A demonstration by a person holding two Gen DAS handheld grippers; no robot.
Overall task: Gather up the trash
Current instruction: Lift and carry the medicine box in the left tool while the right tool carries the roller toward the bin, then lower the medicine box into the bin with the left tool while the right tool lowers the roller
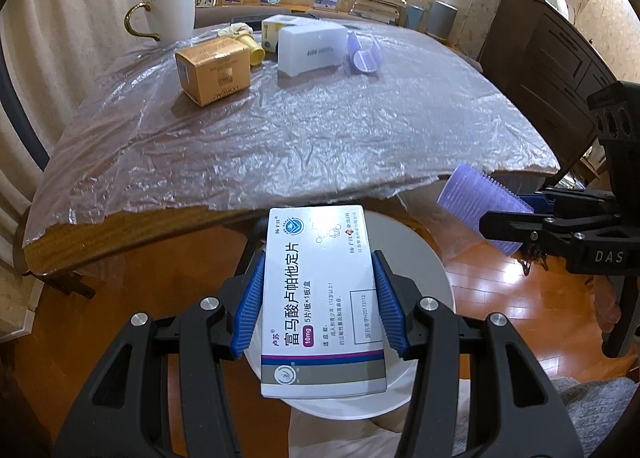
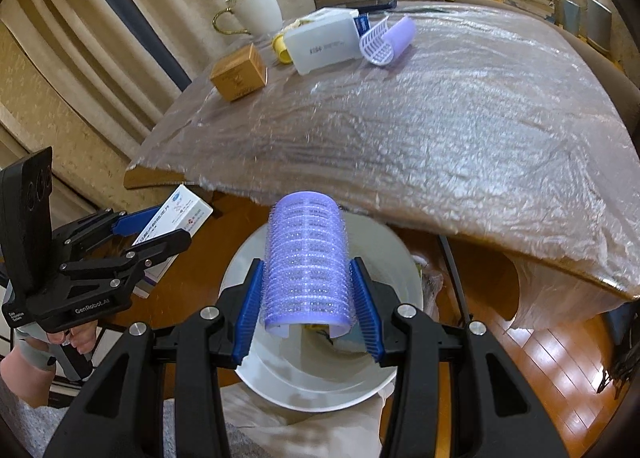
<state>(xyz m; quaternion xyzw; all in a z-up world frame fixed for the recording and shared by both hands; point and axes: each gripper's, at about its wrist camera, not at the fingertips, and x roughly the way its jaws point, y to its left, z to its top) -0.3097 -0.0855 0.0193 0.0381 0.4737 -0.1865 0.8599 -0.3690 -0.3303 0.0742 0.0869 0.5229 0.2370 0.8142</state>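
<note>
the left gripper (image 1: 320, 298) pinches a white medicine box (image 1: 322, 298) by its long sides, blue pads pressed flat against the card. the box hangs over a white bin (image 1: 432, 270) that stands on the wood floor just off the near table edge. the right gripper (image 2: 306, 294) clamps a purple hair roller (image 2: 308, 266) between its pads, the roller lying along the fingers, open end toward the camera, directly above the bin's mouth (some scraps already lie inside, too dim to name). in the left view the right gripper and roller show at the right, near the table corner; in the right view the left gripper and box show at the left, beside the bin rather than over it.

on the table (image 1: 280, 146), under a crinkled plastic sheet, sit a tan box (image 1: 214, 70), a white container (image 1: 312, 50), a second roller (image 1: 364, 56), a yellow cap (image 1: 256, 54) and a white mug (image 1: 170, 10) with a gold handle, all grouped at the far end, well apart from the grippers.
</note>
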